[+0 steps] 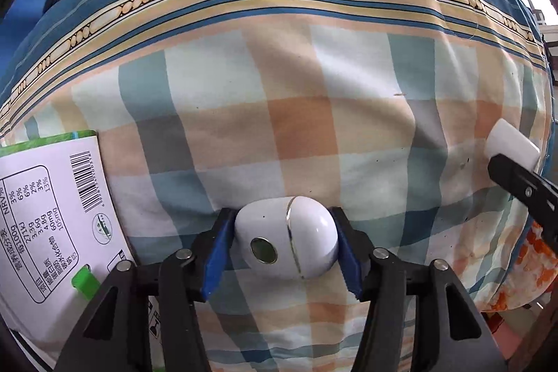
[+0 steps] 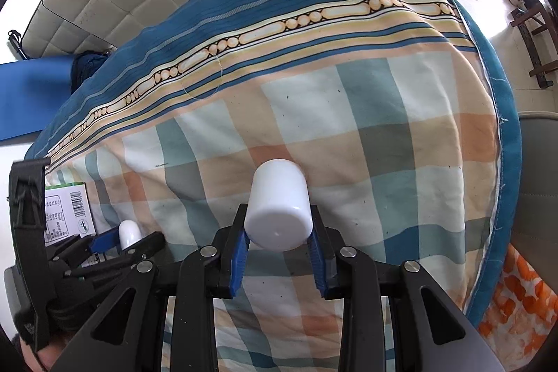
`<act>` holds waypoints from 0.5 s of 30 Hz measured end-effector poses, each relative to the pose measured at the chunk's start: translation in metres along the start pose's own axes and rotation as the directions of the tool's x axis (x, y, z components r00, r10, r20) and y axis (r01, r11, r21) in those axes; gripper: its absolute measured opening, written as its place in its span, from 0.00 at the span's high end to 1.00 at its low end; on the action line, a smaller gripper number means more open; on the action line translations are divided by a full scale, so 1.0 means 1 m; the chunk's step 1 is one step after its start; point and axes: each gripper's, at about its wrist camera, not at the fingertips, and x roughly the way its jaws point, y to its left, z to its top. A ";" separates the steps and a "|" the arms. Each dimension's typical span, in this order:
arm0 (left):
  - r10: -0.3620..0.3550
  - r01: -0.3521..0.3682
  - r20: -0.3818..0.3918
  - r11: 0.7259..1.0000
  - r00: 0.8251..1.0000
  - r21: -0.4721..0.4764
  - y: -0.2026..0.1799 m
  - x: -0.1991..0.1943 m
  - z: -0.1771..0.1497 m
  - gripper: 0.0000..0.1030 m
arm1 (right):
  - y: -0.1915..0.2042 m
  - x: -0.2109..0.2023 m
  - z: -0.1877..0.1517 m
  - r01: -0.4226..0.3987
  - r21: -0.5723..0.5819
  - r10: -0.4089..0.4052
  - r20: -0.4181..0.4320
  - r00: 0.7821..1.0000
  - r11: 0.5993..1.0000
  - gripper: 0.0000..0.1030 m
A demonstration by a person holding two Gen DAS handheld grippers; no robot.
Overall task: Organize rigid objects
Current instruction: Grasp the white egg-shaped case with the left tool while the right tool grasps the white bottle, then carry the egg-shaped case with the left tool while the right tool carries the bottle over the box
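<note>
The left gripper [image 1: 286, 248] is clamped on a white earbud case [image 1: 286, 241], its blue pads [image 1: 218, 250] pressing the case's two rounded ends so the silver lid seam and the small dark round window face the camera. Holding it across the long axis looks deliberate: the glossy shell is curved everywhere, and the ends give the pads the most to bear on. The case sits low over the checked bedsheet [image 1: 296, 114]; whether it touches the cloth I cannot tell.

The right gripper [image 2: 279, 244] is clamped on a white plastic cylinder [image 2: 278, 211], probably a small bottle or jar, gripped across its round body with one flat end toward the camera. Squeezing a cylinder on opposite sides keeps it from rolling out, though the smooth wall could slip if the wrist tilts.

Farther out, a white-and-green carton [image 1: 52, 215] lies flat on the bed just left of the left gripper, nutrition table and barcode upward, a green tab near its lower edge. In the right wrist view it appears beyond the left gripper [image 2: 129, 241]. The sheet's blue striped border with a bead pattern runs along the far side, and an orange patterned cloth [image 2: 516, 302] shows at the bed's right edge.

With both loose items in hand and the carton already lying by, I judge the sorting is mid-way, the next need being a place to set these two together.
</note>
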 end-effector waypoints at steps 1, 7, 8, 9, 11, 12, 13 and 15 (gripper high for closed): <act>0.006 -0.006 -0.011 1.000 1.000 0.002 0.000 0.001 -0.002 0.44 | -0.004 -0.003 -0.004 0.000 -0.002 0.000 0.000 1.000 1.000 0.68; 0.030 -0.030 -0.007 1.000 1.000 0.008 -0.020 0.003 -0.002 0.43 | -0.001 -0.009 -0.016 0.001 -0.016 -0.001 0.001 1.000 1.000 0.68; 0.028 -0.028 -0.002 1.000 1.000 0.006 -0.018 0.002 -0.003 0.45 | 0.002 -0.008 -0.017 0.001 -0.018 -0.001 0.000 1.000 1.000 0.68; 0.032 -0.032 0.008 0.999 0.999 0.011 -0.011 0.002 -0.001 0.46 | 0.005 -0.007 -0.018 0.002 -0.020 -0.002 -0.001 1.000 1.000 0.68; 0.038 -0.039 0.032 0.999 0.999 0.014 -0.013 0.000 -0.007 0.46 | 0.007 -0.007 -0.023 0.001 -0.025 -0.001 -0.003 1.000 1.000 0.68; 0.040 -0.040 0.039 0.999 0.998 0.013 -0.016 -0.001 -0.004 0.46 | 0.009 -0.007 -0.025 0.002 -0.027 -0.003 -0.003 1.000 1.000 0.68; 0.042 -0.043 0.046 0.999 0.998 0.013 -0.021 -0.004 -0.006 0.46 | 0.009 -0.008 -0.029 0.002 -0.031 -0.003 -0.003 1.000 1.000 0.68; 0.039 -0.040 0.053 0.999 0.998 0.015 -0.023 -0.006 -0.013 0.46 | 0.007 -0.010 -0.032 0.004 -0.036 -0.004 -0.002 1.000 0.999 0.68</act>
